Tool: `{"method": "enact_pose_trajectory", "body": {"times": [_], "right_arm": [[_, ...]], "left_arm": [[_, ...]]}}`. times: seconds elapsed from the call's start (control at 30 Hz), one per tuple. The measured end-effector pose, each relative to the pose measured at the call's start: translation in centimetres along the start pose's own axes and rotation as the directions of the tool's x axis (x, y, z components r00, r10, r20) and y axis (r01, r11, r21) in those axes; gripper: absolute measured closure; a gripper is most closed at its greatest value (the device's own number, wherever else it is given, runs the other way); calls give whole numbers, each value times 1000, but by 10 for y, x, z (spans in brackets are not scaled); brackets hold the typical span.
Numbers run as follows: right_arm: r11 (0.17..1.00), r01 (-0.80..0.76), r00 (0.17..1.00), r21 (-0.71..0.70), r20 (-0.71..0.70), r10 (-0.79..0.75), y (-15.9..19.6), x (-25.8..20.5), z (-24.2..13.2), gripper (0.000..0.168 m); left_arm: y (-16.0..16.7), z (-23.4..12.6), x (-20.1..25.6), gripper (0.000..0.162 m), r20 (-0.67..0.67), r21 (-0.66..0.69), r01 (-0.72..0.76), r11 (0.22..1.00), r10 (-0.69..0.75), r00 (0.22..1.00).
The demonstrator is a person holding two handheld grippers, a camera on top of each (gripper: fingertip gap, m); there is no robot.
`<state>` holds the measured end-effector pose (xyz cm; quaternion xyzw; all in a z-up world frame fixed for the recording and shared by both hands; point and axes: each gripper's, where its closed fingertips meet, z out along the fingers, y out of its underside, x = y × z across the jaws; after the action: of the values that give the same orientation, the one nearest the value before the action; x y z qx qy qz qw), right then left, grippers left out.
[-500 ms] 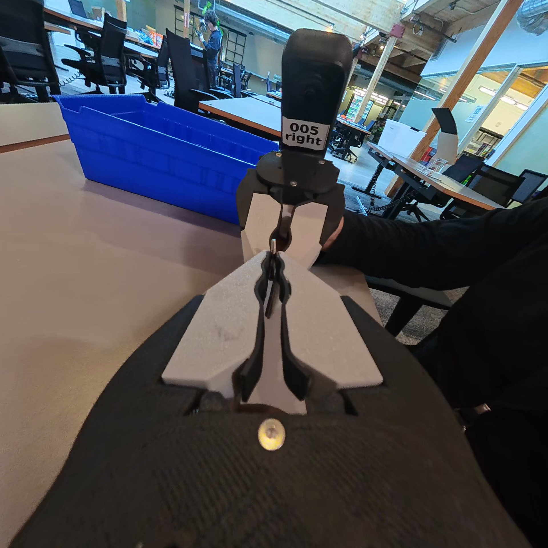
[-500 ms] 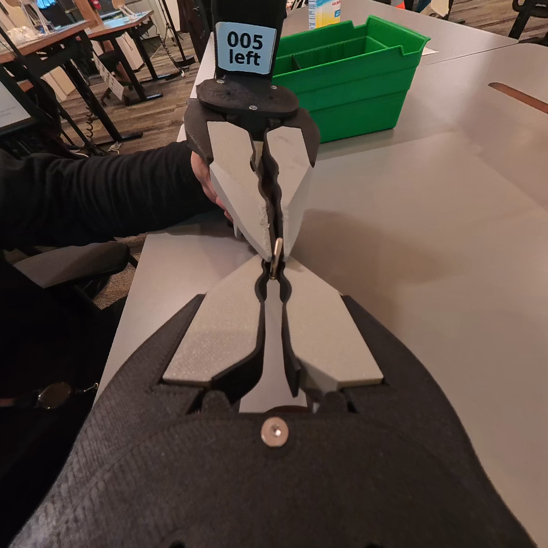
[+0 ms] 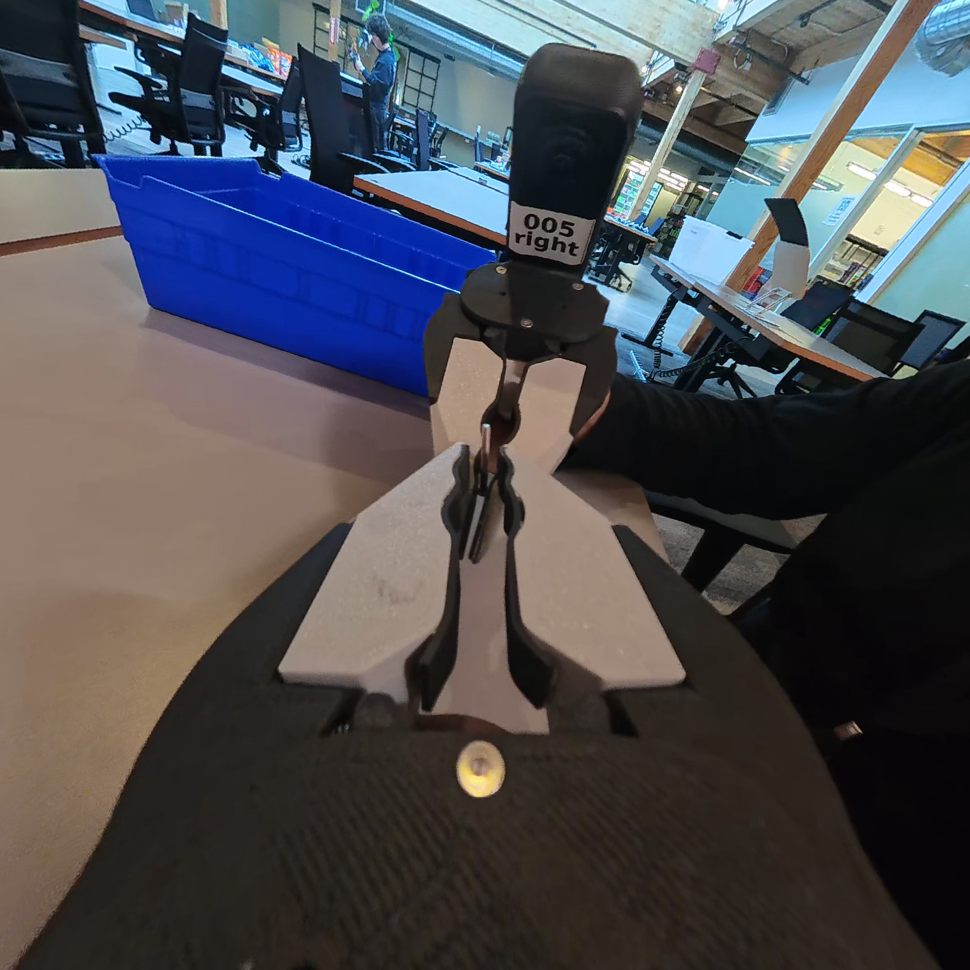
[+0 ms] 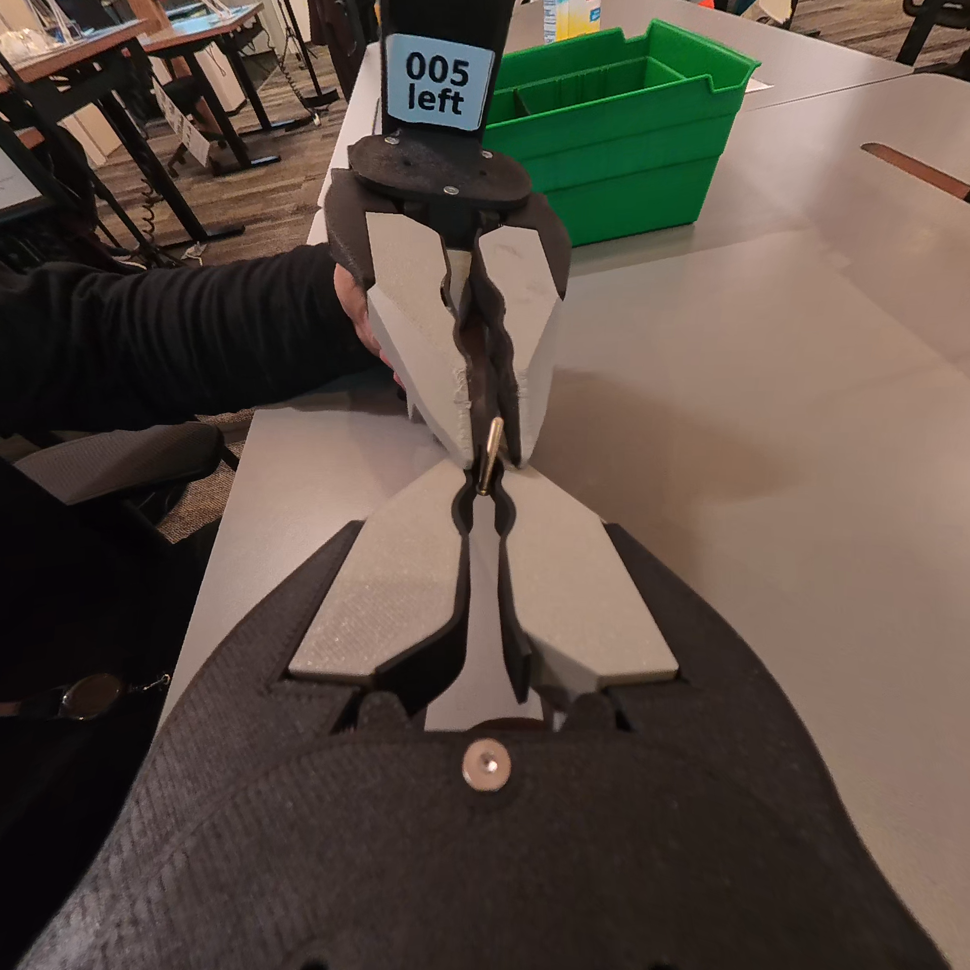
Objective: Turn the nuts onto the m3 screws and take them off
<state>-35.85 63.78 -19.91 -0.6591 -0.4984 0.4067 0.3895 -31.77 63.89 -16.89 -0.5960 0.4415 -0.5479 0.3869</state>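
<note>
Both grippers meet tip to tip above the table's near edge. My left gripper (image 3: 483, 464) is shut on a thin silver screw (image 3: 485, 438) that sticks out past its tips. In the right wrist view the screw (image 4: 492, 446) sits between the left gripper's (image 4: 493, 462) grey fingers (image 4: 420, 341). My right gripper (image 4: 485, 485) is closed on the screw's near end, where a small brass-coloured nut (image 4: 482, 491) shows. The right gripper (image 3: 501, 435) faces me in the left wrist view. The nut is mostly hidden by the pads.
A blue bin (image 3: 273, 273) stands on the grey table (image 3: 157, 472) behind and left of the grippers. A green divided bin (image 4: 619, 157) stands on the table (image 4: 735, 472) behind the left gripper. The person's black sleeves (image 3: 735, 446) reach in from the table edge.
Both grippers stay tip to tip on the screw. The left gripper looks turned very slightly about its axis; nothing was let go.
</note>
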Motion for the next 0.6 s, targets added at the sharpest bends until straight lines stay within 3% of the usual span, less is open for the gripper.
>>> {"method": "enact_pose_trajectory", "body": {"times": [0.13, 0.6], "right_arm": [[1000, 4, 1000, -8, -3, -4, 1, -1, 1, 168], [1000, -18, 1000, 22, -9, 19, -3, 5, -6, 161]], "left_arm": [[-2, 0, 1, 161, -3, 13, -6, 1000, 6, 1000], [-14, -10, -1, 161, 22, 59, -27, 998, 25, 999]]}}
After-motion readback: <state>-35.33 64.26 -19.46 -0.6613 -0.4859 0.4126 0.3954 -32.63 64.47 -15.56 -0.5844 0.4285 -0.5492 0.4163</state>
